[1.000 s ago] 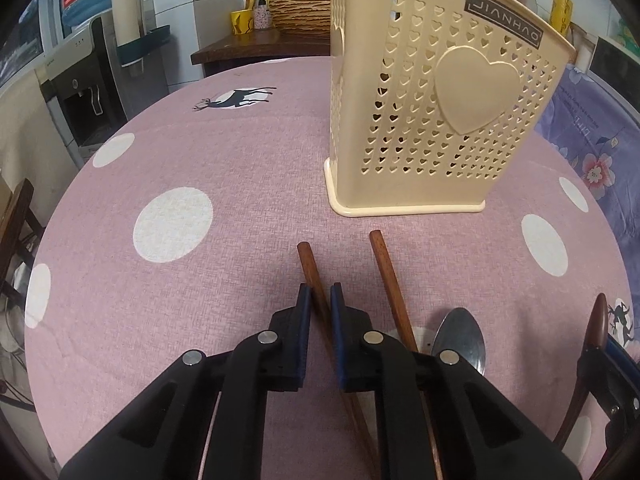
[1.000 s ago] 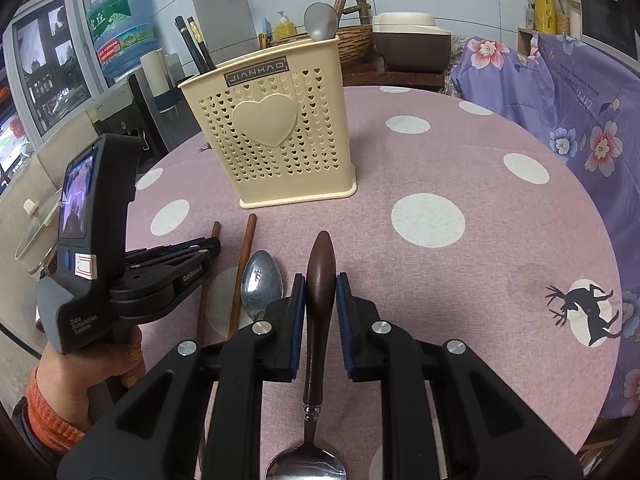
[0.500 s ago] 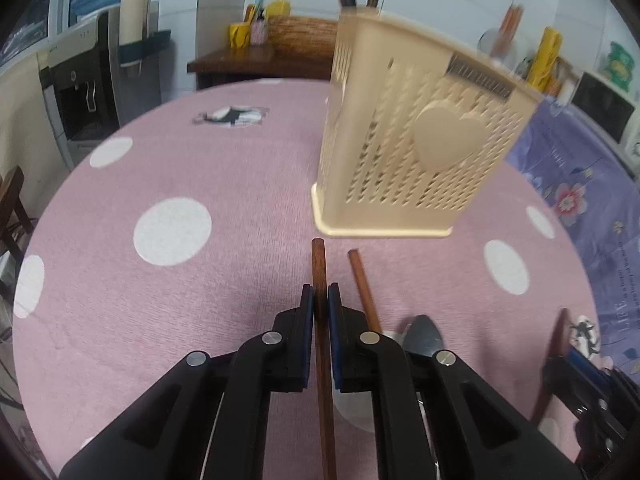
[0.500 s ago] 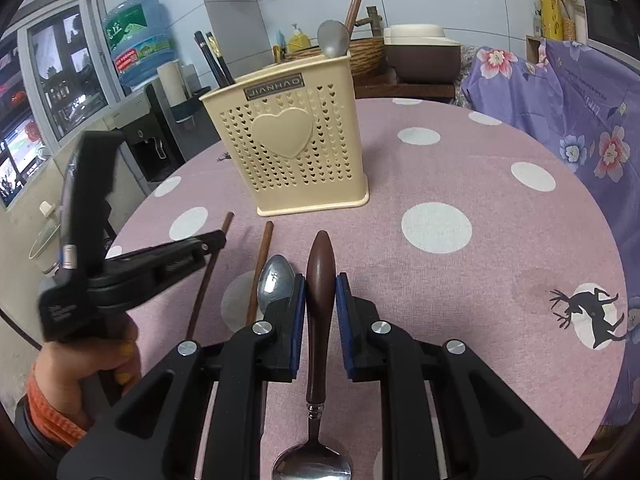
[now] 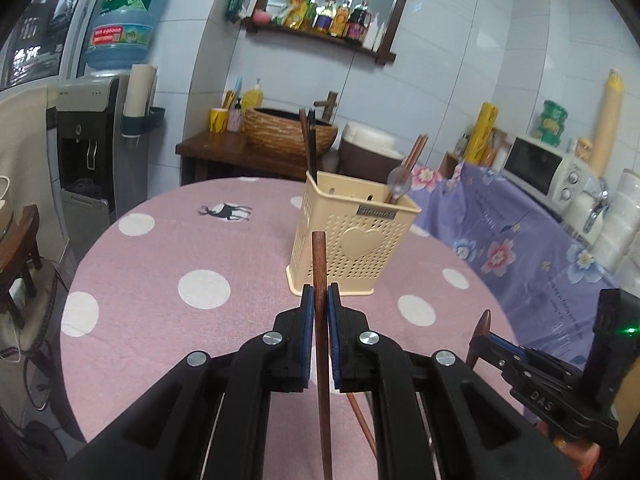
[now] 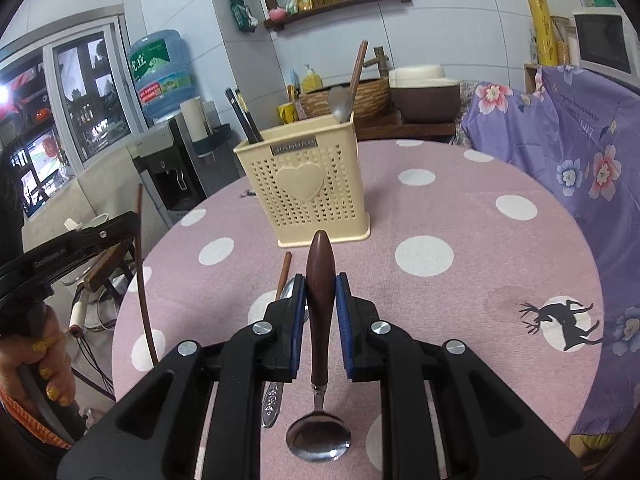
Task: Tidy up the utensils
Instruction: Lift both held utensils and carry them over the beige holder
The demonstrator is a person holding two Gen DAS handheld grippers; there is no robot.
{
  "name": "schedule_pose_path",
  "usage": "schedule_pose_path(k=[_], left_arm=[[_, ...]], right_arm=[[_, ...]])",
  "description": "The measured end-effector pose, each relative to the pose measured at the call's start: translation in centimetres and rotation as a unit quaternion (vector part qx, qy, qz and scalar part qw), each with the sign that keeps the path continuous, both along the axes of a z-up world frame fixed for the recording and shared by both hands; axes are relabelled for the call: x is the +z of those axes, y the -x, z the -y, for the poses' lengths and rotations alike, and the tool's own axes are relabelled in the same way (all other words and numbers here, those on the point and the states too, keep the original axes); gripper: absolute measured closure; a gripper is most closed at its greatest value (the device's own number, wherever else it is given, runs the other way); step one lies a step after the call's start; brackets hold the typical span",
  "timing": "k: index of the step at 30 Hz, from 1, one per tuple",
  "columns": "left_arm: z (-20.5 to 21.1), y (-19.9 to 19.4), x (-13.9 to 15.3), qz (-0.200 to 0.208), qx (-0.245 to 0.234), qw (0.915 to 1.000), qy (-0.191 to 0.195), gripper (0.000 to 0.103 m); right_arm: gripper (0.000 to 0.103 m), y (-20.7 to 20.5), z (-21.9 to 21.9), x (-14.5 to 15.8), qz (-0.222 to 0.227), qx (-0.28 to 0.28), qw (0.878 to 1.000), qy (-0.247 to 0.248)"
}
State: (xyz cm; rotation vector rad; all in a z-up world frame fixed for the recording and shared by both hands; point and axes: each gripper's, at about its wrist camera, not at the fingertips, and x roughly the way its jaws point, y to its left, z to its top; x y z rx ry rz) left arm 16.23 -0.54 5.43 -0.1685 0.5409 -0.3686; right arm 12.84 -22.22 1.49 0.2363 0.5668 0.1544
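Chopstick (image 5: 319,264) sits pinched in the left claw (image 5: 319,300), lifted above the table (image 5: 160,248), short of the cream holder (image 5: 352,240). The right claw (image 6: 321,292) grips the wooden-handled spoon (image 6: 320,280). Best to tip each upright over its compartment, chopstick beside the dark pair (image 5: 310,140), before loosening.

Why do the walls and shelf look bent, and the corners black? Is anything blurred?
Left wrist view: fisheye lens bows the tiled wall and the shelf, black at the corners; the chopstick in the left gripper is sharp. Right wrist view: same bending; glare in the window at far left; spoon sharp.
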Motion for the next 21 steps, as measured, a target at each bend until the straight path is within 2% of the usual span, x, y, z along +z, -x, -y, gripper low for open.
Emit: schedule_pose_path(k=[5,11,21], left_arm=[[-0.5,1.9,1.1,0.025,-0.008,0.9996,0.006,0.095],[-0.9,2.7,1.7,0.032,-0.015,0.9992,0.019,0.095],[-0.8,2.8,2.4,0.044,-0.014,0.9988,0.012,0.095]], right_arm=[[0.087,1.5,0.2,1.2,0.018,-0.008,1.0,0.002],[0.087,1.9,0.0,1.9,0.025,-0.008,1.0,0.003],[0.087,1.4,-0.2,2.3,0.032,-0.002,0.999,0.01]])
